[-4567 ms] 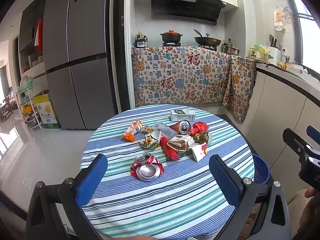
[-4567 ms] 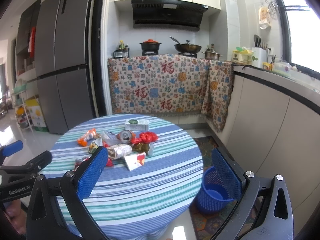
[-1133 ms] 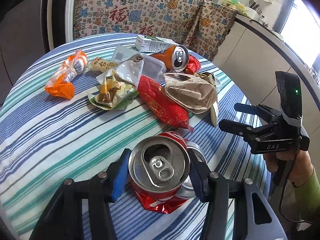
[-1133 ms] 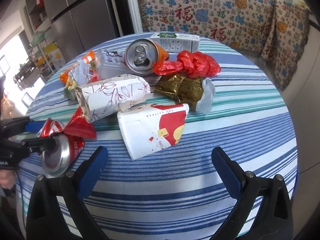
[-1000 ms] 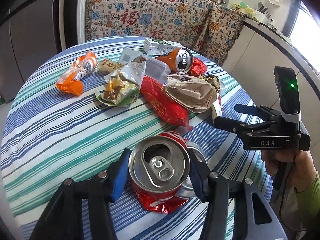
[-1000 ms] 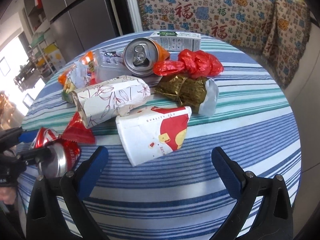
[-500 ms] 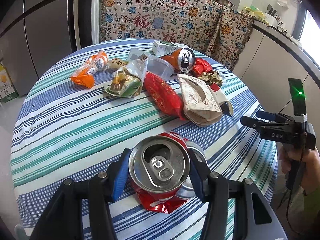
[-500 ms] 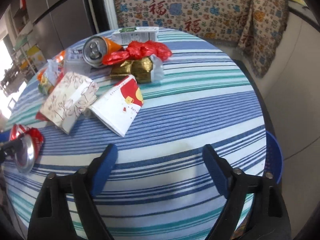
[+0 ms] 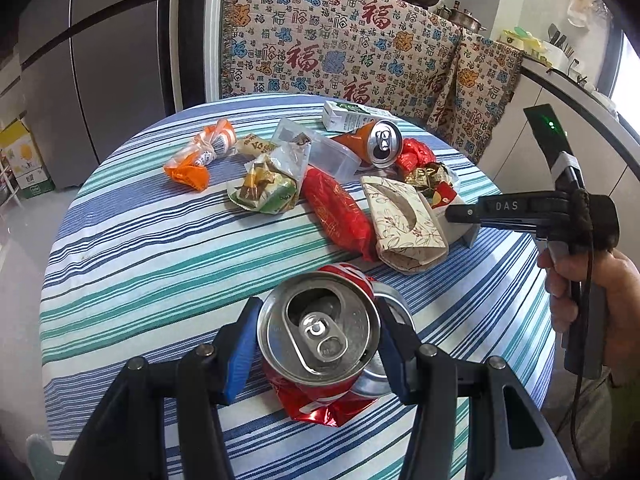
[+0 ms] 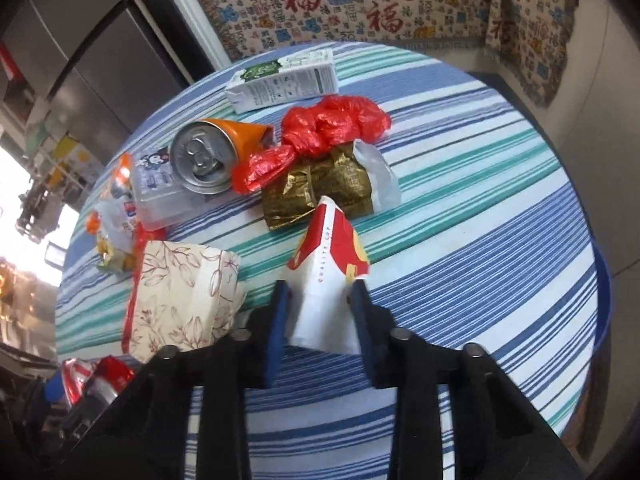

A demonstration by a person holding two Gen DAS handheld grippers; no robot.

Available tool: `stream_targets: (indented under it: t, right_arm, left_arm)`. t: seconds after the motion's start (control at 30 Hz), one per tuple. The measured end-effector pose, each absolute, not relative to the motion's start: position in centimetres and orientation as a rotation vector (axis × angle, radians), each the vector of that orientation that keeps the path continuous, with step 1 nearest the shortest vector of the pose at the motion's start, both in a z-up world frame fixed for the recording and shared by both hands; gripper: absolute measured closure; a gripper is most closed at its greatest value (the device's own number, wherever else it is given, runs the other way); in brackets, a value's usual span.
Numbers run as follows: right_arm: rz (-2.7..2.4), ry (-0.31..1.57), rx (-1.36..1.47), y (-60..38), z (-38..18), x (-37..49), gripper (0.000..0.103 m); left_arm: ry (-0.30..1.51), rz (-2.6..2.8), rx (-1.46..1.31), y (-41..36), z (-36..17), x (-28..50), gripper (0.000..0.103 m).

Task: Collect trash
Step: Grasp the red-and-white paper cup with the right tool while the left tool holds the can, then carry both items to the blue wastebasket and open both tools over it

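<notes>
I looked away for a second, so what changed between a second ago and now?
The right gripper moved in on the paper cup, and its jaws are closing with the cup between them, pads at its sides. The cup now points away from the gripper. The left gripper still clamps the red can; the rest of the pile is unchanged.

On the table (image 9: pixel 132 248), the crushed can (image 9: pixel 320 340) lies nearest. Farther off sit the tissue box (image 9: pixel 404 224), with a snack packet (image 9: pixel 336 208) at its left and a paper cup (image 10: pixel 328 264) at its right. A milk carton (image 9: pixel 352 116) lies farthest.
</notes>
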State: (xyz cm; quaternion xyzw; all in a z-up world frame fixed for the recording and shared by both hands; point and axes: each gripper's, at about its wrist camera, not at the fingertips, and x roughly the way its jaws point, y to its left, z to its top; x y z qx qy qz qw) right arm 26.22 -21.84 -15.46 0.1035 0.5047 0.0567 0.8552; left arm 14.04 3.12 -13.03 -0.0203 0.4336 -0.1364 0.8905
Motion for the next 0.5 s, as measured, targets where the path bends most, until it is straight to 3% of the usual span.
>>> stream_targets:
  t: [0.5]
  right_arm:
    - [0.202, 0.942, 0.163, -26.0, -10.8, 20.8, 0.083]
  left_arm:
    - [0.852, -0.352, 0.007, -4.5, -9.8, 14.0, 0.048]
